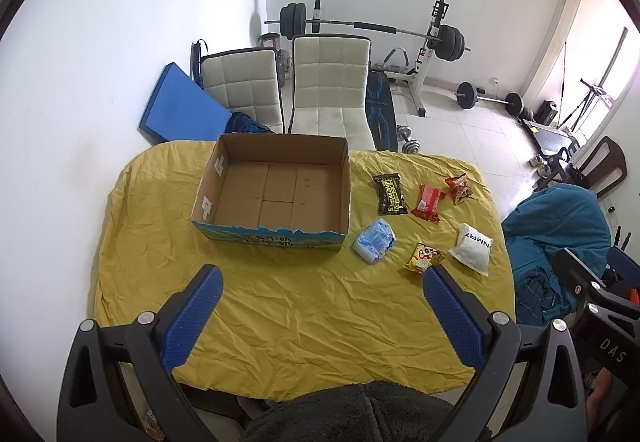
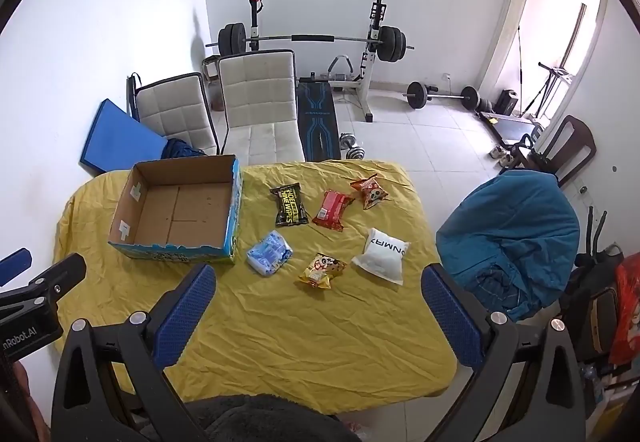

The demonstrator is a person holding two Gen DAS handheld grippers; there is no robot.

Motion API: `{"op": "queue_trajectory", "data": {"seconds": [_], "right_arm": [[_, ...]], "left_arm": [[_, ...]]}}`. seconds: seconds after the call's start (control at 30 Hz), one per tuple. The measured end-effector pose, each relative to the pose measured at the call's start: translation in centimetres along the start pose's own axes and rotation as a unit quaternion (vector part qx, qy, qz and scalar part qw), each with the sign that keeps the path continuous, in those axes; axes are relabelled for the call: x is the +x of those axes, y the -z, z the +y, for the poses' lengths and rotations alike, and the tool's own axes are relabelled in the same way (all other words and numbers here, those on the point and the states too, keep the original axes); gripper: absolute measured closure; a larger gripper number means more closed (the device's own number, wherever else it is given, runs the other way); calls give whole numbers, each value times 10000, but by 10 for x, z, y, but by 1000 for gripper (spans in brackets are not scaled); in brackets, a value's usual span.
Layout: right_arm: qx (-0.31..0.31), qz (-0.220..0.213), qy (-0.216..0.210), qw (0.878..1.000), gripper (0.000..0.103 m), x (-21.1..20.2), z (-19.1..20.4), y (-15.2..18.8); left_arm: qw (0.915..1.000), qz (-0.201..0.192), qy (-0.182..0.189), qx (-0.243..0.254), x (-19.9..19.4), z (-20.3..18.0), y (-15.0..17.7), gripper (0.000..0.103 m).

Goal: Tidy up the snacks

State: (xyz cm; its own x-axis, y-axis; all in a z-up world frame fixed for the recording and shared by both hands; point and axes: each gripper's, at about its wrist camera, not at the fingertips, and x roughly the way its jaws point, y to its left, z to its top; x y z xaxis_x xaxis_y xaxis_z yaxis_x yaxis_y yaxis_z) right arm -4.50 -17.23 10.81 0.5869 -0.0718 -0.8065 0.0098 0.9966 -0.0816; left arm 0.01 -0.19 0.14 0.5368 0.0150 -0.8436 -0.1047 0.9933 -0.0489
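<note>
An empty cardboard box [image 1: 276, 186] [image 2: 180, 210] stands on the yellow tablecloth [image 1: 280, 302] [image 2: 300, 322]. To its right lie several snack packets: a black one [image 1: 389, 194] [image 2: 290, 204], a red one [image 1: 429, 202] [image 2: 332, 210], an orange one [image 1: 460, 188] [image 2: 370, 191], a pale blue one [image 1: 374, 241] [image 2: 269, 253], a yellow one [image 1: 423, 258] [image 2: 322, 270] and a white pouch [image 1: 472, 248] [image 2: 380, 256]. My left gripper [image 1: 322, 286] hangs open above the table's near side. My right gripper [image 2: 320, 284] is open too, nothing between its fingers.
Two white chairs [image 1: 328, 82] [image 2: 256, 98] stand behind the table. A chair draped in blue cloth [image 2: 512, 230] sits at the right. A barbell rack [image 2: 312, 42], weights and a blue mat [image 1: 180, 110] fill the room behind. A dark fuzzy garment [image 1: 352, 414] lies at the near edge.
</note>
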Motion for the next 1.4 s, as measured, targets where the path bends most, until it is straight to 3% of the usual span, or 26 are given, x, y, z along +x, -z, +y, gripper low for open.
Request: {"op": "queue_trajectory", "data": {"seconds": [1.4], "right_arm": [[-52,32,-24,10000,0,22,3,-11]], "left_arm": [[10000,6,-28,-64,11,6,-12,0]]}}
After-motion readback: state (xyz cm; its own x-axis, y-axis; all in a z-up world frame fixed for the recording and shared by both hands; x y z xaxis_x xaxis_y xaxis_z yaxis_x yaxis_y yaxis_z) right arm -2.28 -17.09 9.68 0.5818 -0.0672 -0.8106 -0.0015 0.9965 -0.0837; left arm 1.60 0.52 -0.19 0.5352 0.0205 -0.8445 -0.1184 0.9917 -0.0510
